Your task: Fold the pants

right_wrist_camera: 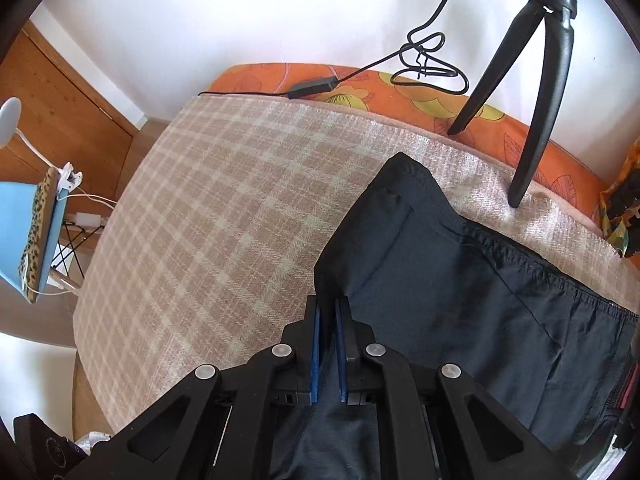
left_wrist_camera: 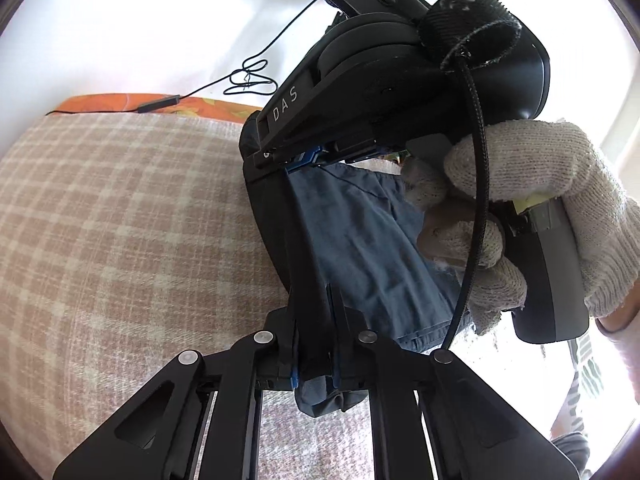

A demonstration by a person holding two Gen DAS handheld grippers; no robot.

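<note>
The pants [right_wrist_camera: 460, 280] are dark navy and lie on a pink-and-cream plaid blanket [right_wrist_camera: 224, 208], waistband toward the right. My right gripper [right_wrist_camera: 329, 312] is shut on a fold of the pants at their left edge. In the left wrist view, my left gripper [left_wrist_camera: 318, 300] is shut on dark pants fabric [left_wrist_camera: 360, 240] that hangs lifted off the blanket [left_wrist_camera: 120, 220]. The right gripper's body [left_wrist_camera: 400, 80], held by a gloved hand [left_wrist_camera: 520, 200], sits just beyond and above the left gripper.
A black tripod [right_wrist_camera: 532, 100] stands on the blanket's far edge. A black cable with an adapter [right_wrist_camera: 316, 86] lies on the orange floral bedding [right_wrist_camera: 380, 92] by the white wall. A lamp and a blue stand [right_wrist_camera: 28, 232] are off the bed's left side.
</note>
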